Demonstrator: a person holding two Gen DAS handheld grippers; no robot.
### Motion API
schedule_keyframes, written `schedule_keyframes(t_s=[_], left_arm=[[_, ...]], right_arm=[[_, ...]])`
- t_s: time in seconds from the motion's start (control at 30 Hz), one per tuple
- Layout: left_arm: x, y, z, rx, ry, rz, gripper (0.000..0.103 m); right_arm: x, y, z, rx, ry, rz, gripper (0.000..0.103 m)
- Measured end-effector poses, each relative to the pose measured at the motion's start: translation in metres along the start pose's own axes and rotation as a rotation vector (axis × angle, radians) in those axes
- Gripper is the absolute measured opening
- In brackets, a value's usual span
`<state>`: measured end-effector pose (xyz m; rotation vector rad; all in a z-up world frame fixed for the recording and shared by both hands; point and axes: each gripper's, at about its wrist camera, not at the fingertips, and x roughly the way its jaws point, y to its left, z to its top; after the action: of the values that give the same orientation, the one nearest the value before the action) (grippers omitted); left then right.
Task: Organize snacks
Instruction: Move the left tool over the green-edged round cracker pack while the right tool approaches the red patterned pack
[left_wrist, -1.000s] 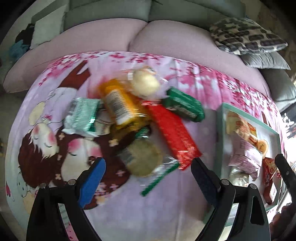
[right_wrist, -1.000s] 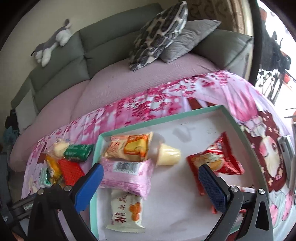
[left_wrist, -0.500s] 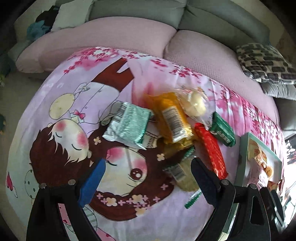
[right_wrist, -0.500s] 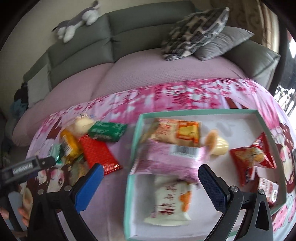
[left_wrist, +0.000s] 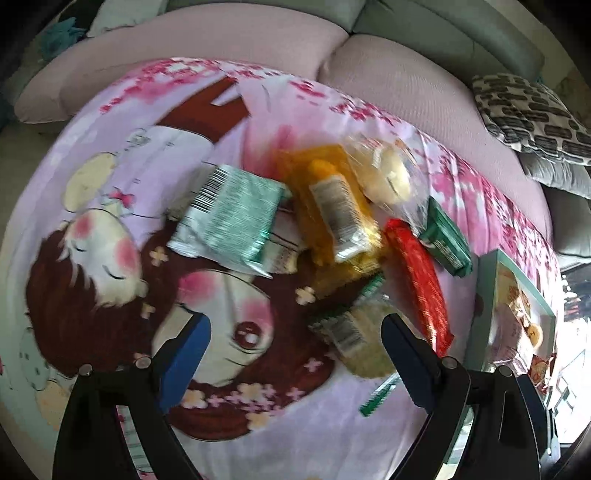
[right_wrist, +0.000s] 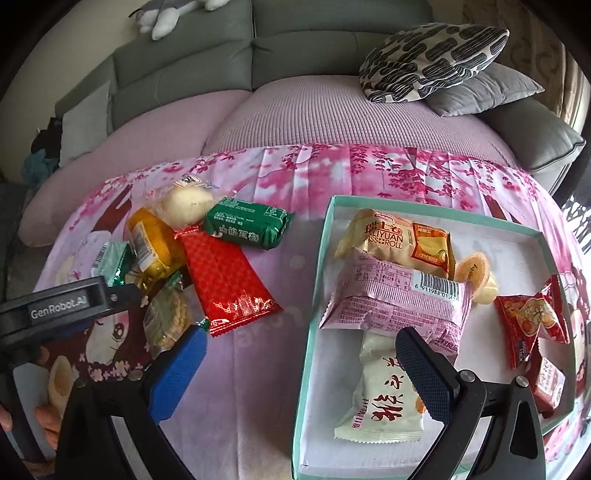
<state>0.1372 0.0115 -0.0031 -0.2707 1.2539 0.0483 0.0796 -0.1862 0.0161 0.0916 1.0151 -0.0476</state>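
1. I see a pink cartoon-print cloth (right_wrist: 258, 369) covering the surface.
2. On it lie a loose snack pile, including a red packet (right_wrist: 225, 284) and green packet (right_wrist: 245, 227).
3. A teal-rimmed box (right_wrist: 314, 295) sits beside them.

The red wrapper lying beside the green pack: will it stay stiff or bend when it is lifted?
The red wrapper looks long, flat and thin, so it probably bends if lifted by one end. Its glossy film may slip. It lies flat, so rolling seems unlikely.
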Motion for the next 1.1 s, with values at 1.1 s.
schedule_keyframes(t_s=[1.1], left_arm=[[0.023, -0.015, -0.016, 0.061, 0.075, 0.0, 0.078]], right_arm=[[-0.002, -0.012, -0.001, 0.03, 0.005, 0.023, 0.103]])
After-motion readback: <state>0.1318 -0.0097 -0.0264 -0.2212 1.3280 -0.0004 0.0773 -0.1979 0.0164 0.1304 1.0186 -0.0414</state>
